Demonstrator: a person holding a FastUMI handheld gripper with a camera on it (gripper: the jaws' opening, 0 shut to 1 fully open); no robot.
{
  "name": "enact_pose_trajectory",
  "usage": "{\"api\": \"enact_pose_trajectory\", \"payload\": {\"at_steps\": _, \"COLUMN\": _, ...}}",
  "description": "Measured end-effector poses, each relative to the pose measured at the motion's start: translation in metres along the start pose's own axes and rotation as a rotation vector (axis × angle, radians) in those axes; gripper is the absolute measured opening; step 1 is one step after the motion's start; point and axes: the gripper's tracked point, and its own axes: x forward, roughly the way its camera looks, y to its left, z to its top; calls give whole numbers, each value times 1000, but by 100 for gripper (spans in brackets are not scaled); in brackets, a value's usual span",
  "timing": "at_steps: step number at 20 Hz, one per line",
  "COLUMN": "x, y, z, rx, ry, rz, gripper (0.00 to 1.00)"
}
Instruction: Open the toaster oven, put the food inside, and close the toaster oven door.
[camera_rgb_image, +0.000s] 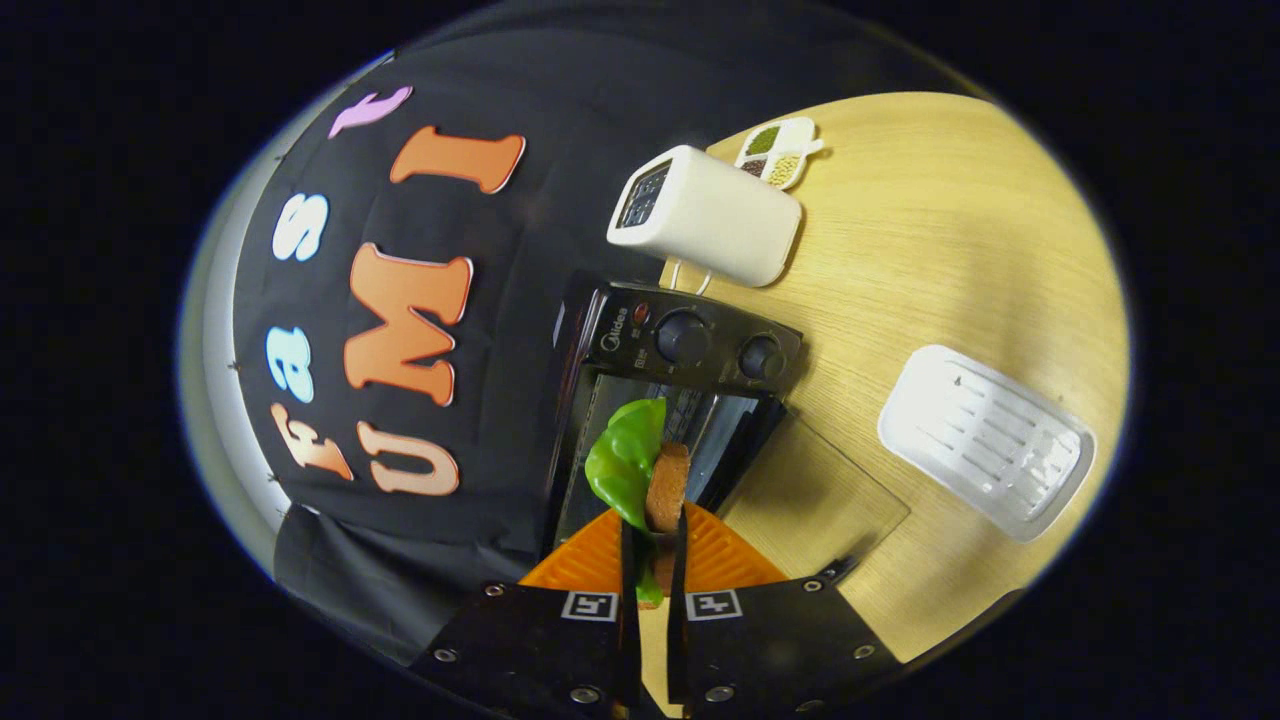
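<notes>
Starting at the left, we see the toaster oven (640, 400) standing against the booth's black cloth wall, its control panel with two knobs (683, 336) turned toward us in this rolled view. Its glass door (815, 500) is already down, lying flat on the wooden surface (960, 260) and stretching out toward the right, so we judge the opening step done.

In front of the open cavity, our tool (655, 545) is nearly closed, both fingers pressing on the food (645, 470): a brown slice with a green leaf on its left side, held upright between the tips and sticking out beyond them. The food sits right at the oven's mouth; whether it has crossed the threshold we cannot tell from this angle. So we take the middle step to be under way: the food is carried but not yet set down inside.

Further right, beyond the oven, a white toaster (710, 215) and a small sectioned dish of grains (775, 155) rest on the surface, and well apart to the right lies an empty white tray (985, 440).

Left to do, as we judge it: place the food inside, release, withdraw, and lift the door shut.
</notes>
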Motion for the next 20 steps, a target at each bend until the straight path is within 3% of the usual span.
{"api": "enact_pose_trajectory", "payload": {"at_steps": 2, "x": 17, "y": 0, "z": -4, "rx": 75, "ry": -49, "rz": 11, "gripper": 10}}
{"api": "enact_pose_trajectory", "payload": {"at_steps": 6, "x": 49, "y": -12, "z": -29, "rx": 55, "ry": -53, "rz": -42, "gripper": 10}}
{"api": "enact_pose_trajectory", "payload": {"at_steps": 9, "x": 71, "y": -10, "z": -38, "rx": 111, "ry": -84, "rz": -81, "gripper": 11}}
{"api": "enact_pose_trajectory", "payload": {"at_steps": 20, "x": 134, "y": 6, "z": -45, "rx": 154, "ry": -204, "rz": -109, "gripper": 14}}
